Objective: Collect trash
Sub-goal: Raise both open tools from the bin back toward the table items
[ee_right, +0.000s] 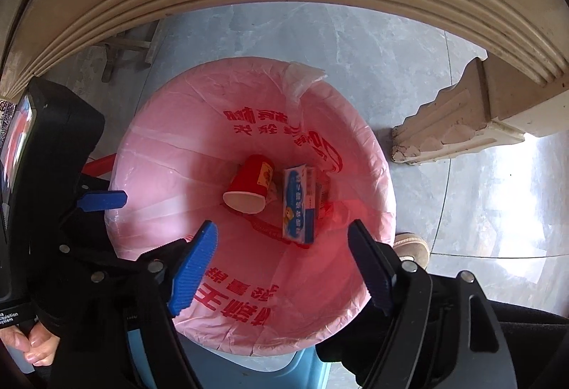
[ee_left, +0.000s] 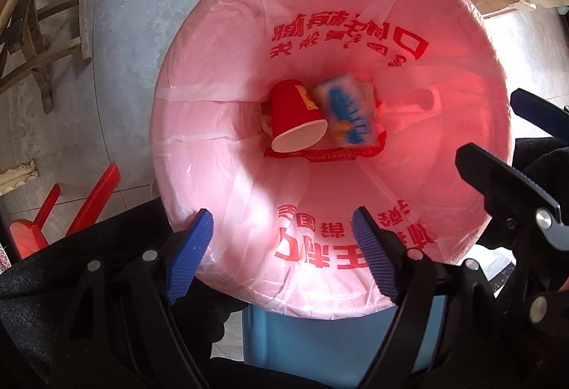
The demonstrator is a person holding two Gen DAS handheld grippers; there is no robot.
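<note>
From the left wrist, the left gripper [ee_left: 281, 259] is seen spread wide and empty above the bin [ee_left: 199, 104]. At the bottom lie a cup [ee_left: 295, 122] on its side and, just beside it, a box [ee_left: 348, 115].

From the right wrist, the right gripper [ee_right: 284, 268] is likewise wide and empty. Both items are judged light and crushable; the cup [ee_right: 249, 189] is best taken across its wall, the box [ee_right: 298, 207] across its narrow sides.

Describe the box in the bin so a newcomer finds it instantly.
Look into the blue bin lined with a pink bag. At its bottom, beside a tipped red paper cup, lies the white-and-blue carton, the only flat rectangular item there.
</note>
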